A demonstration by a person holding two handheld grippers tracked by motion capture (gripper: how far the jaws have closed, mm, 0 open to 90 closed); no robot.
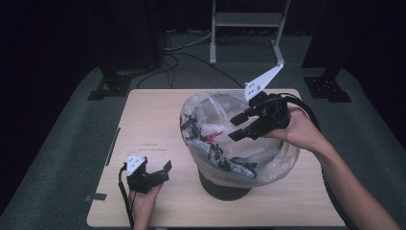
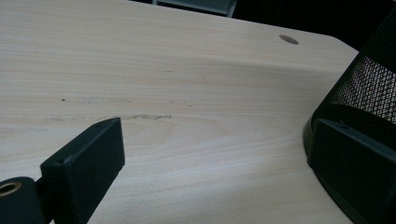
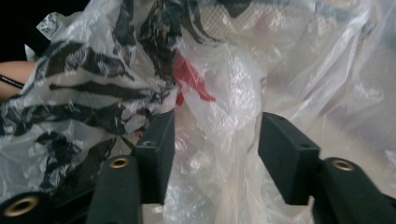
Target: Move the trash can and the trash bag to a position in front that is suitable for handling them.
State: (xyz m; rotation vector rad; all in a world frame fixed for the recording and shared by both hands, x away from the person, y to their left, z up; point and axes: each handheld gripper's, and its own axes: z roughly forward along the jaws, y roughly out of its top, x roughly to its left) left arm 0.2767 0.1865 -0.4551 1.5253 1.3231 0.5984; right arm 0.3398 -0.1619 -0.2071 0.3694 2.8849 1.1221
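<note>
The left hand-held gripper [image 1: 160, 171] is seen nearest the front edge of the surface [image 1: 153, 120], a pale wood-grain board with rounded corners and faint scuff marks. Its blocky black jaws are spread apart and nothing is grasped between them; in the left gripper view one jaw lies just beside the black mesh wall of the bin [image 2: 369, 93], though contact cannot be confirmed. The bin [image 1: 225, 190] is set right of centre on the surface, its dark round base being visible below a thin, translucent, heavily crumpled plastic bag [image 1: 268, 165] printed with black streaks and a red mark [image 3: 194, 81]. The bag is draped over the bin's rim and bulges outward on the right. Farther back, the right hand-held gripper [image 1: 242, 127] is held over the bag's open mouth. Its jaws are released and parted, with a fold of the wrinkled film [image 3: 219, 140] standing between them but not pinched. A grey three-cornered plate [image 1: 262, 80] is carried on top of this gripper.
</note>
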